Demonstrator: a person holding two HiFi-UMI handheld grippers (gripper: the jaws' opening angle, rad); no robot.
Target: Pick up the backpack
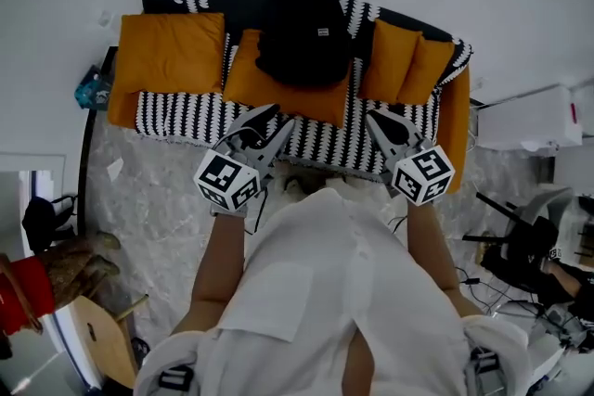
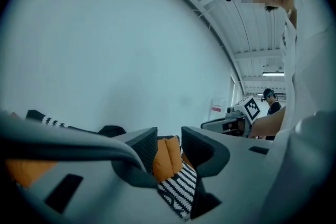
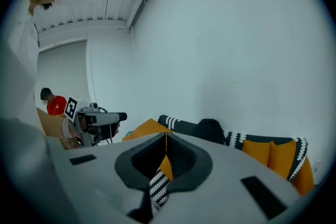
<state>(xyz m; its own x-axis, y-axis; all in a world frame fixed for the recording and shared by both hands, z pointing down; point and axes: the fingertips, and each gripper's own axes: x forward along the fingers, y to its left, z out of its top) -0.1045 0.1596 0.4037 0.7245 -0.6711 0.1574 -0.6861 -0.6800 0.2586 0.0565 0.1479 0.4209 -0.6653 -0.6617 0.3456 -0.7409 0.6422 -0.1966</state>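
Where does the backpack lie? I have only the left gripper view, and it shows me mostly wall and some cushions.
Observer: In the head view the black backpack sits at the back of the sofa, on the middle orange cushion.
Operator: Does any gripper touch it?
Observer: No. The left gripper and the right gripper are both apart from it, near the sofa's front edge.
Operator: Are the right jaws open?
Observer: The right gripper view shows them shut, with nothing between them.

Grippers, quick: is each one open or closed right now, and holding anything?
Left gripper: open, holding nothing.
Right gripper: closed, holding nothing.
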